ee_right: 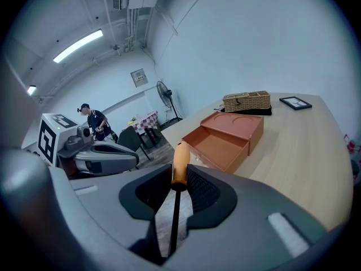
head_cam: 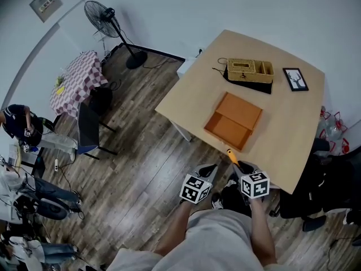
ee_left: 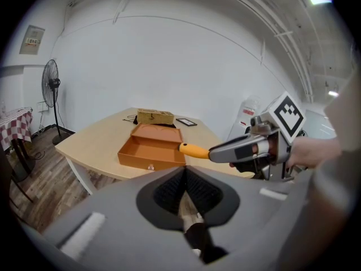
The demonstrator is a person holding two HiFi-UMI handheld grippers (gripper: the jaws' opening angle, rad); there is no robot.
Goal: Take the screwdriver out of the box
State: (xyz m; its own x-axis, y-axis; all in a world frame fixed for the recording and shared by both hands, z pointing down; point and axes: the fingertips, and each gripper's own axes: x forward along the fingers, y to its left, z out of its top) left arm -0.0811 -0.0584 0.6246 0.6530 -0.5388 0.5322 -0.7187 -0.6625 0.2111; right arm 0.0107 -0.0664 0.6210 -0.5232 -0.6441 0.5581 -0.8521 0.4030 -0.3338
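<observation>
The right tongs (ee_right: 179, 179) clamp the screwdriver (ee_right: 181, 158) outside the open box (head_cam: 228, 130).

Slim screwdriver (ee_right: 180, 158): orange handle, black shaft
Open flat box (head_cam: 233, 120): burnt orange throughout
Wooden table (head_cam: 293, 129): pale tan
Woven basket (head_cam: 249, 70): straw yellow
Cloth on far table (head_cam: 76, 83): red-and-white check
Left gripper (ee_left: 185, 171), right gripper (ee_right: 179, 176): grey bodies — cubes in black-and-white squares

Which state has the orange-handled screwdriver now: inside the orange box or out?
Out. The right gripper clamps the orange-handled screwdriver, held clear of the open orange box.
</observation>
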